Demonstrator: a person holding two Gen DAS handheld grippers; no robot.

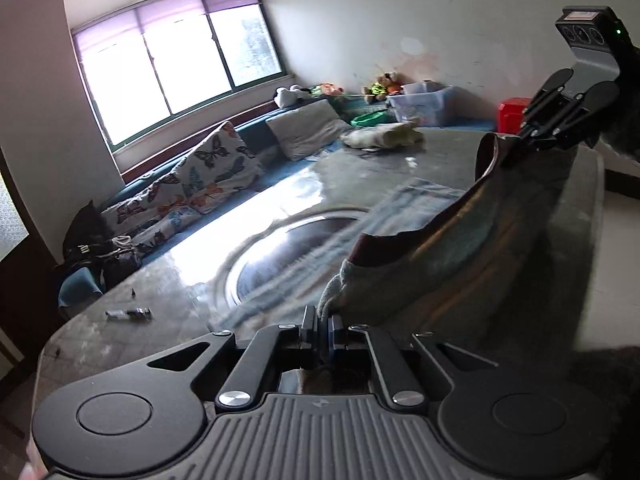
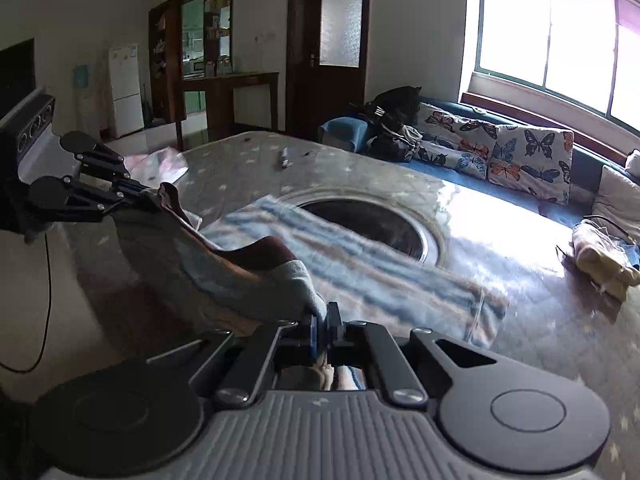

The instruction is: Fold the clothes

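A: Across the desk, from the round dark inset at its middle out to the near edge, lies a striped blue cloth, flat and blurred. Is that the one being folded?

B: I judge not. The garment in hand is the grey one with the dark red lining, hanging in a sagging span just off the near edge, above the striped cloth's end. Each gripper holds one corner so the fabric stretches out between them, likely to straighten it before laying it down.

A: How do they grip?

B: The left gripper is pressed together on a grey hem, and the right gripper is likewise clamped on its corner, pads squeezed flat on cloth.

A: What does each camera add?

B: The left wrist view shows the far corner: a storage bin, soft toys and a crumpled yellowish cloth at the desk's far edge. The right wrist view instead shows the doorway, a fridge, and a small pen-like thing near the desk's far edge.
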